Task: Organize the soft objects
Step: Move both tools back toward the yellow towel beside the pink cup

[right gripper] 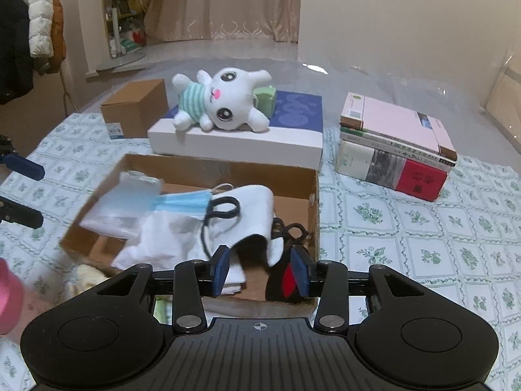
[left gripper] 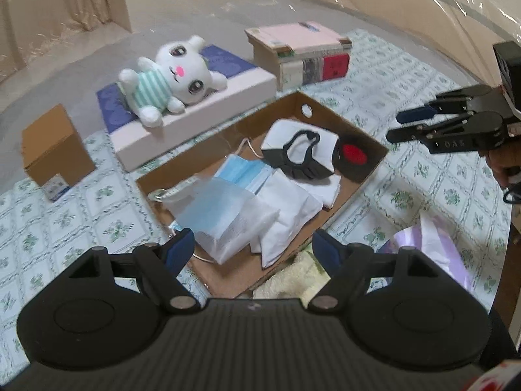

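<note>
The left claw (left gripper: pixel 254 251) is wide apart over the cardboard box (left gripper: pixel 329 104) of face masks (left gripper: pixel 244 172) (the right claw (right gripper: pixel 260 270) is apart too), near the white bunny toy (left gripper: pixel 169 75).

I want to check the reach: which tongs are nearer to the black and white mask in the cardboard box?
Right. The right tongs hang open just above the black and white mask, at the cardboard box edge. The left tongs are open over the box's other end, above the clear plastic bag.

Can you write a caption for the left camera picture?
Open left gripper above a cardboard box of face masks, plush bunny behind.
</note>
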`<state>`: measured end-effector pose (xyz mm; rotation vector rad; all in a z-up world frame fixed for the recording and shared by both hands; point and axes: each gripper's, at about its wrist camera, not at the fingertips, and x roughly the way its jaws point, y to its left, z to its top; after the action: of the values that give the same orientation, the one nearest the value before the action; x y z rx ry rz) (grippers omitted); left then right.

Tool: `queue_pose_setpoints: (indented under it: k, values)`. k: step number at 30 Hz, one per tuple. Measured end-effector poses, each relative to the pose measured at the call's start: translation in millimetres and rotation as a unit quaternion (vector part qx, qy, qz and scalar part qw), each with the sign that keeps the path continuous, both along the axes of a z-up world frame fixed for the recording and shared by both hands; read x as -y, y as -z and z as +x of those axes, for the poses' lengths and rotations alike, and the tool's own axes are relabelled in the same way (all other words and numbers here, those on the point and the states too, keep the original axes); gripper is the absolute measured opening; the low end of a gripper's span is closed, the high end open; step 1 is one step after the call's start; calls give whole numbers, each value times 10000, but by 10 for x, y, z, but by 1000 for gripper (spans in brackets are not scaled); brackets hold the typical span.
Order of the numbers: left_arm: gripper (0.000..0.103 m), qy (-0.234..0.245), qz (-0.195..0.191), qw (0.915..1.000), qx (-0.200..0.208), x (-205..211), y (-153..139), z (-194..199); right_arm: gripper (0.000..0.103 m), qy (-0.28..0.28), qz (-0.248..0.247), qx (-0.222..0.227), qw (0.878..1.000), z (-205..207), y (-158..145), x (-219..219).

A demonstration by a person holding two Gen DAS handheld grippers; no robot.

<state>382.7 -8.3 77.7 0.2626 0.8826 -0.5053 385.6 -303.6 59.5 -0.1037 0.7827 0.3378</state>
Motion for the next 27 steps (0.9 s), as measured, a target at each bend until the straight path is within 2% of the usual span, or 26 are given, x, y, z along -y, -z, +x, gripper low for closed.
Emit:
queue_pose_setpoints:
  k: [3,7,12,16,21,27]
  values:
    - [77,-106,-31,9996,248,7,-136,-230,47,-28,39,40,10000,-161,-120,-37]
    - [77,-265,-265,9978,544,14,-313,-556,51,-88,94,122,9998,-408,-289,-89]
    - [77,-555,-490,9921,1010,32,-508,-1055,63,-134,225,298,9992,-804,-529,-135]
    - [77,-817,-743,9855,1290,6,-596,-1465,64,-201,321,413,9984,-1127,-640,-182]
    - [77,-1140,-932,9758,1614,-19,-595,-1986,64,-331,413,420,9977,-1559,-641,-262]
    - [77,-1620,-1079,9636,1835,-80,-501,-2497,64,-305,634,364,9969,-2014,-505,-283]
